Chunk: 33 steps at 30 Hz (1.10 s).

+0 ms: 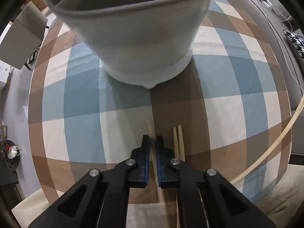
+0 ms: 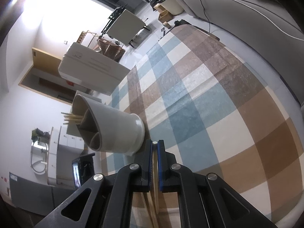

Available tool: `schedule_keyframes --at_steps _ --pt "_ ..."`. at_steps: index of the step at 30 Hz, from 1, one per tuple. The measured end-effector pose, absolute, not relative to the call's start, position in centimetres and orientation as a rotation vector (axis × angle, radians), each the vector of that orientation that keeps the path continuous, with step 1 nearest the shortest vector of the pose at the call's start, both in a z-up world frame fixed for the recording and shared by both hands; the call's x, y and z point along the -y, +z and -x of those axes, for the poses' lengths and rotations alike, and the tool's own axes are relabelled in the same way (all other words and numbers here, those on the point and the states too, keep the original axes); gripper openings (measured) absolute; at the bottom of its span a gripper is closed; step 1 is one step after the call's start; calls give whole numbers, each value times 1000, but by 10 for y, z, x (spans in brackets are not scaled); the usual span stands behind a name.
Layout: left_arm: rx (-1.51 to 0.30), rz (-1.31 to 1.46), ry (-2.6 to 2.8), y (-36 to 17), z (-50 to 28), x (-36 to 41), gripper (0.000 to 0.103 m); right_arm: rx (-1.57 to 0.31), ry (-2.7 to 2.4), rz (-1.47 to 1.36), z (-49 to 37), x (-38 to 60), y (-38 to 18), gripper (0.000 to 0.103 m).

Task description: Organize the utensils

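Note:
A grey utensil holder (image 1: pixel 136 38) stands on the checked tablecloth right in front of my left gripper (image 1: pixel 153 140). The left gripper is shut on a pair of wooden chopsticks (image 1: pixel 150 128) whose tips poke out past the pads. Two more chopsticks (image 1: pixel 179 142) lie on the cloth just to the right of it. In the right wrist view the same holder (image 2: pixel 115 131) shows divided compartments, with several chopsticks (image 2: pixel 73 118) in one. My right gripper (image 2: pixel 154 144) is nearly shut on a thin pale tip, near the holder's base; pale sticks (image 2: pixel 152 205) run under it.
The table (image 2: pixel 218 104) carries a blue, brown and cream checked cloth. A curved wooden rod (image 1: pixel 275 142) arcs past the table's right edge. A grey sofa (image 1: pixel 266 28) with cables lies beyond. A white box (image 2: pixel 91 68) stands on the floor past the table.

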<state>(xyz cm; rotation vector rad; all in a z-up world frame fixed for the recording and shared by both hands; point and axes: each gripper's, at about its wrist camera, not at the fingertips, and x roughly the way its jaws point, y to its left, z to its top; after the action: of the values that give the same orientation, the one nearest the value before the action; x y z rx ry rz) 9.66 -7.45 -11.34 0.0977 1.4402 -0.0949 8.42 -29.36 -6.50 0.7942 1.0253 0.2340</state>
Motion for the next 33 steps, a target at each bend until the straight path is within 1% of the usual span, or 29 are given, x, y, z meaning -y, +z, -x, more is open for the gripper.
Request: schedule_keyframes --at_steps 3,8,12,14,18,22,24,26,28,33 --pt "-1412 -79 -101 -110 -96 72 1 -1027 238 -782 -85 292 -64 0" --pt "-1285 -17 -123 -80 -88 53 1 -1036 259 -729 -85 282 -61 0" --pt "-1205 55 -132 -53 -77 38 1 -1088 252 -690 -86 280 -66 0" --pt "-1161 69 -150 -44 -71 34 1 -1148 273 -625 -89 274 -69 3" --pt "-1111 129 -170 -29 -59 19 1 -1227 412 -334 -94 239 -65 3" --pt "-1090 210 -180 -26 -60 6 1 -1240 623 103 -79 188 -61 4" --pt "-1076 224 -187 -25 -59 4 1 -1235 721 284 -68 168 -64 9" --pt "-1069 237 -196 -23 -57 -4 1 -1232 798 394 -58 155 -68 14" --pt "-1064 252 -202 -16 -53 -16 1 -1222 877 509 -50 142 -74 22" --pt "-1062 308 -220 -12 -51 -35 1 -1253 1031 822 -31 108 -102 22"
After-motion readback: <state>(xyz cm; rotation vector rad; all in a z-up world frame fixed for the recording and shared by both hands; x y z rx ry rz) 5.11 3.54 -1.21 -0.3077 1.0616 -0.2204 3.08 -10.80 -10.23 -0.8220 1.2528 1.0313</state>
